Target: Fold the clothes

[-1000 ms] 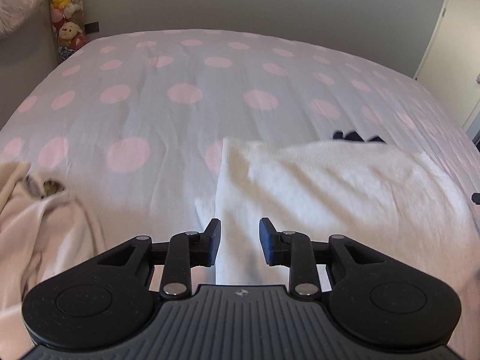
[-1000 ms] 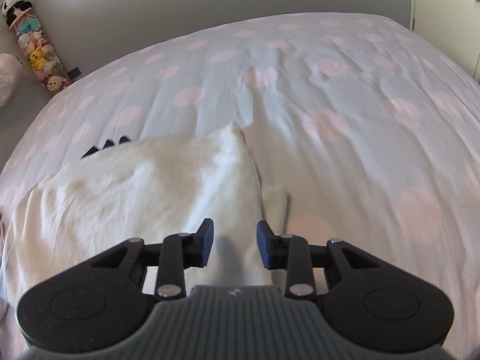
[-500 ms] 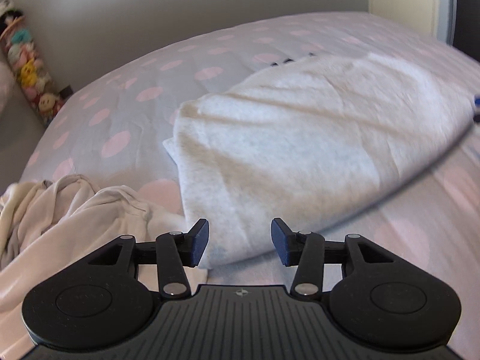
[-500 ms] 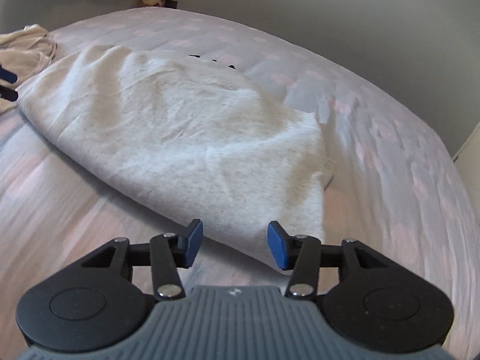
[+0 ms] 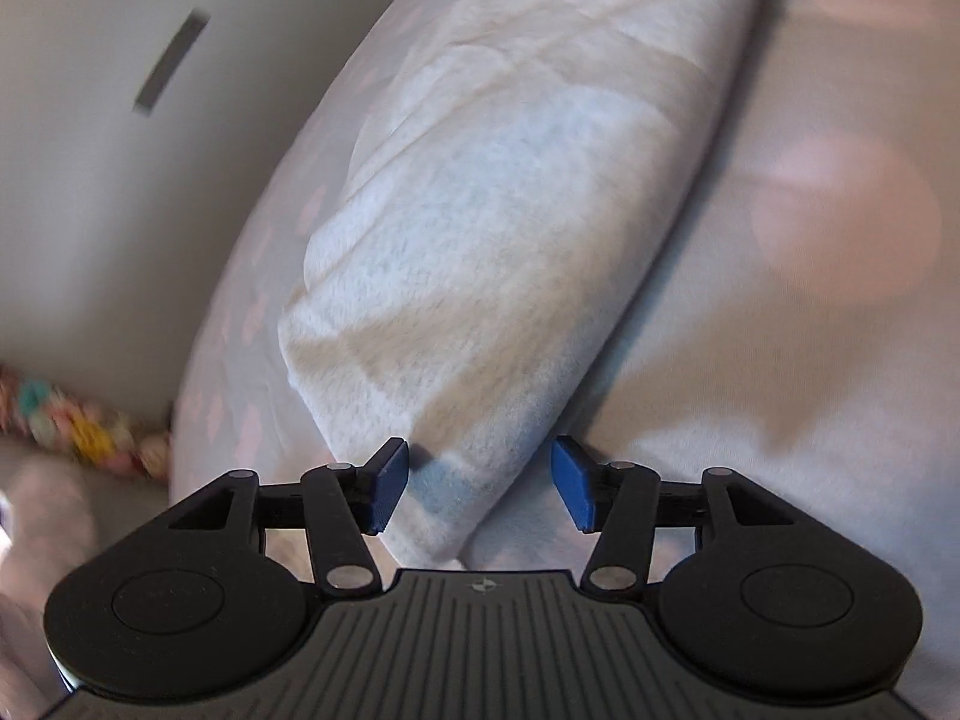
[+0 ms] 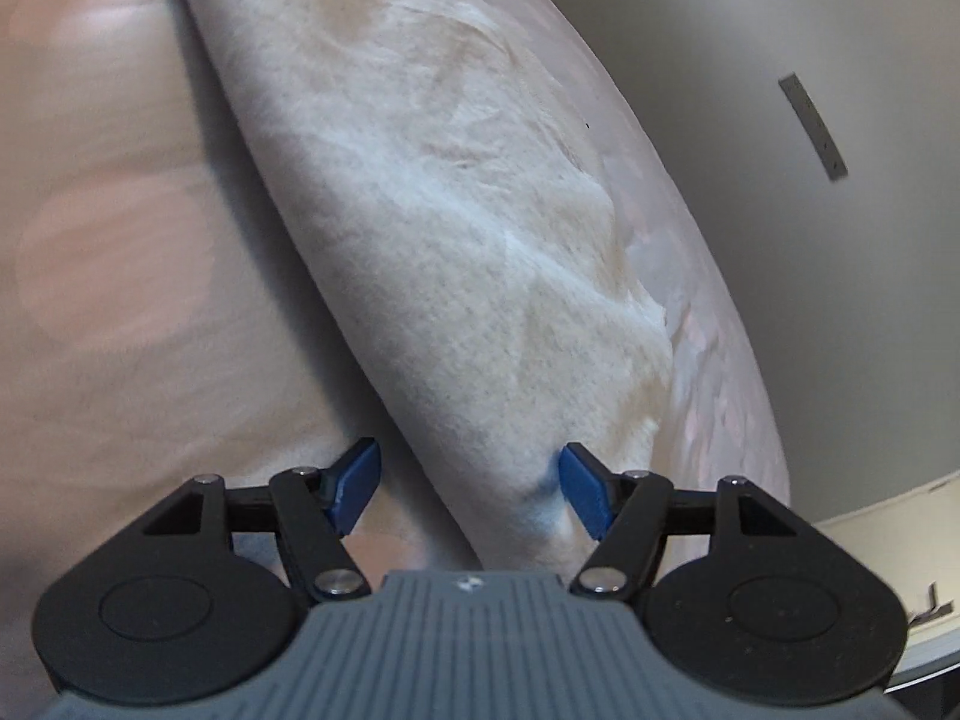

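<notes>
- Both grippers are down low at the folded pale grey garment [image 5: 510, 228], which lies on the polka-dot bed sheet [image 5: 810, 360], one gripper at each end of it.
- Left gripper [image 5: 480, 483]: jaws have just been opening and stand wide, the garment's corner between the blue pads [image 5: 387, 480] but not squeezed.
- Right gripper [image 6: 468, 483]: its jaws have likewise just been opening; the garment's folded edge sits between them, close against the right-hand pad [image 6: 585, 489] and clear of the other.
- Grey wall [image 6: 750, 90] beyond the bed; a blurred row of plush toys [image 5: 78, 426] at the wall's foot.
</notes>
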`<state>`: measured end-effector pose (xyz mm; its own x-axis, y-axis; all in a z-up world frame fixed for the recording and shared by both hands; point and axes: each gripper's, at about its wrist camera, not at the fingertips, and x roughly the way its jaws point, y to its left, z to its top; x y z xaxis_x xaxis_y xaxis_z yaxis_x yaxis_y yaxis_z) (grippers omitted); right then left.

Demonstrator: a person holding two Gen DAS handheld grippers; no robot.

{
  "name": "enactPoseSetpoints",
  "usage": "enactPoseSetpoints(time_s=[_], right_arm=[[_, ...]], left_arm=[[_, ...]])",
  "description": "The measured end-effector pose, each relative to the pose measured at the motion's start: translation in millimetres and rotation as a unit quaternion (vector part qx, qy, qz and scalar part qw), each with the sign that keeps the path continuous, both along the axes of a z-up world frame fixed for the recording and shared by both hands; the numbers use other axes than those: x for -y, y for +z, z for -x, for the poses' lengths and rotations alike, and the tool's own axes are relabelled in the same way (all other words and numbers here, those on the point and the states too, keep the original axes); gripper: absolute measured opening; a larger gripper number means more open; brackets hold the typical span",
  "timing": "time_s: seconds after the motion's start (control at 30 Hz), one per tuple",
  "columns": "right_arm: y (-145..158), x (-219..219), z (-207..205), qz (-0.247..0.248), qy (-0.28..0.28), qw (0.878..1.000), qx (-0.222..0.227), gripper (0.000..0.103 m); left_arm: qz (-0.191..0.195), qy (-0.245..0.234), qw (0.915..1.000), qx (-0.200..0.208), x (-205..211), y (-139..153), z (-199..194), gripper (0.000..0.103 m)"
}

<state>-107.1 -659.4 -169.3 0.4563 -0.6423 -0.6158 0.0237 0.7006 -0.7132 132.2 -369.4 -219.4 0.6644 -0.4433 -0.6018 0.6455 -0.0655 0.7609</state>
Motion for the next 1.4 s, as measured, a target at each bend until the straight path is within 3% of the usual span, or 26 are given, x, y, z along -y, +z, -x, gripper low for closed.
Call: enactPoseSetpoints(time_s=[0.13,0.2,0.37,0.5,0.7,0.9,1.23,1.4], right_arm=[[-13.2,4.0,-1.4,0.057,0.016,0.998,-0.007,0.067],[-17.0,9.1,-6.0,0.074,0.012,0.997,-0.008,0.065],[-21.0,15.5,-9.3,0.097,0.026,0.994,-0.032,0.032],[4.6,22.8,-10.5,0.083,0.013,0.996,-0.026,0.021],[56.8,22.7,-3.8,0.068,0.018,0.997,-0.032,0.017],[96.7,-7.2,30.5,0.047,0.026,0.998,-0.037,0.017],[119.0,-89.1,111.5,-0.001,0.025,0.998,-0.049,0.017],[111.1,-125.1,141.0,-0.012,0.027,0.998,-0.056,0.017]], left_arm=[[-0.02,-0.025,0.9972,0.068,3.3,-16.5,-2.0,0.051],[-0.021,-0.024,0.9963,0.08,6.8,-21.1,-6.2,0.042],[-0.011,-0.002,0.9987,0.051,9.7,-13.7,-11.6,0.021],[-0.013,0.007,0.9996,0.022,9.2,14.7,-17.6,0.012],[-0.007,0.016,0.9998,-0.01,5.7,70.5,-19.2,0.009],[-0.013,0.006,0.9994,-0.031,-28.7,104.6,13.8,0.009],[-0.037,0.008,0.9943,-0.1,-88.8,122.0,80.9,0.009],[-0.049,0.002,0.9936,-0.102,-110.3,121.4,109.0,0.009]])
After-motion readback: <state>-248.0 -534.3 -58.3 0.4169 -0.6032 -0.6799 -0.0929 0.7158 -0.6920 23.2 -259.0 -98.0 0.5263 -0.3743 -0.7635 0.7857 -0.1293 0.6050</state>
